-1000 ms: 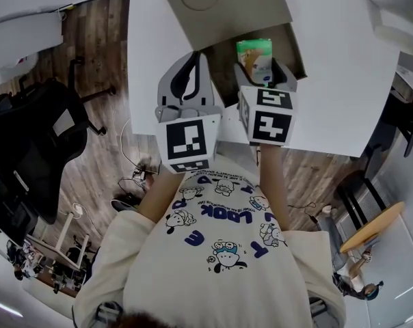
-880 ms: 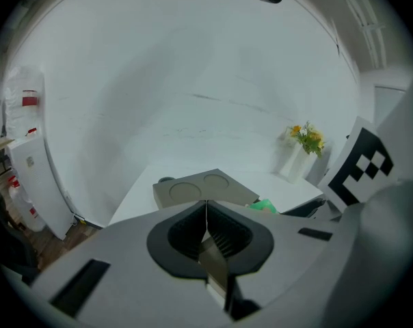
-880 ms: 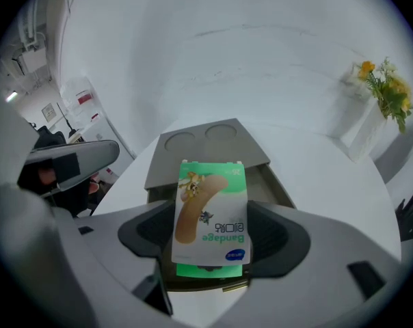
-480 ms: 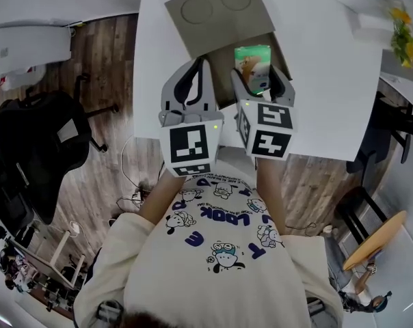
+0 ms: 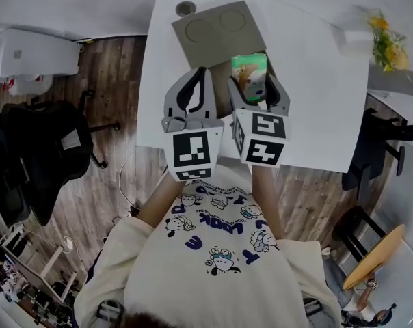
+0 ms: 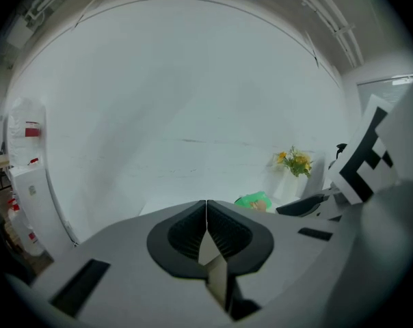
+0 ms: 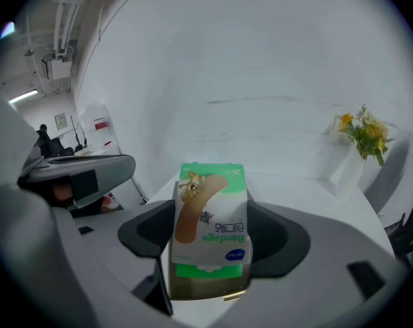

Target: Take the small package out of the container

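A small green and white bandage package stands upright between the jaws of my right gripper, which is shut on it. It hangs over the dark opening of a brown cardboard box whose lid is folded back on the white table. My left gripper is beside it on the left, over the box's left edge, its pads pressed together with nothing held. The left gripper view shows the package off to the right.
Yellow flowers in a white vase stand at the table's far right corner. A small round grey object lies behind the box lid. A black office chair is on the wooden floor at the left, another seat at the right.
The head view has pulled back and shows more of the table. Both grippers stay side by side over the box; the right one keeps the package and looks slightly higher.
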The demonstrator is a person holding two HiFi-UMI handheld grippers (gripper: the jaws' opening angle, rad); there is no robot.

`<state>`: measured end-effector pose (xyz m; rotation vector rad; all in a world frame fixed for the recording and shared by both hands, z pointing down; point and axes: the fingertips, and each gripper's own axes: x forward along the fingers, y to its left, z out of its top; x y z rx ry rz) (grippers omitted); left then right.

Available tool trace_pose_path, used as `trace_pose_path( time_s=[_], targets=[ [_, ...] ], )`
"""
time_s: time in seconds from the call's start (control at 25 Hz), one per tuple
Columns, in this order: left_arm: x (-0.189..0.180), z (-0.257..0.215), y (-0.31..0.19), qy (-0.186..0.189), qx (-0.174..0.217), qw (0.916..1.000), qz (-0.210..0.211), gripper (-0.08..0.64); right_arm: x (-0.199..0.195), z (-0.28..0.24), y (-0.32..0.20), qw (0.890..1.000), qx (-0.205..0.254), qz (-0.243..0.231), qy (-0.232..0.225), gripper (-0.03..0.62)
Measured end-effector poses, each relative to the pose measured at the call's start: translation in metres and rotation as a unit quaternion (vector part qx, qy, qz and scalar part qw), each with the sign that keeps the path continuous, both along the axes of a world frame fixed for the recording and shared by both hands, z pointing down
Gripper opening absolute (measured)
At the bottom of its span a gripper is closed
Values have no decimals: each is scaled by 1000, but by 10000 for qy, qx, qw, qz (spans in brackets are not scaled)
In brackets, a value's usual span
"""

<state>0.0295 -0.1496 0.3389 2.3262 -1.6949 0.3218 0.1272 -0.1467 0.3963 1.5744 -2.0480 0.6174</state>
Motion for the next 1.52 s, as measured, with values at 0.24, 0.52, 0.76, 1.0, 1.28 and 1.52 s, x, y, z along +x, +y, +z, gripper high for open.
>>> trace_pose_path(
  time_s=[0.24,0.52,0.76,1.0,1.28,1.52],
  targets=[
    [-3,-19,1,6,226,9997,-61,16,-6,-21,1,9996,265,-31,-91,304],
    [-7,-41,2,42,540,9985,-40,17,-11,-45,-2,9976,691,10,-72,304],
    [-11,-57,4,62,757,9971,-24,17,-14,-63,-2,9947,1019,102,-125,304],
    [-18,-67,7,119,908,9958,-54,16,-16,-83,1,9900,1371,203,-277,304],
    [-13,-76,11,152,1022,9946,-34,16,-10,-95,6,9866,1581,242,-324,304],
    [-5,-82,16,140,1130,9935,42,15,-5,-108,12,9797,1940,350,-355,304]
  ],
)
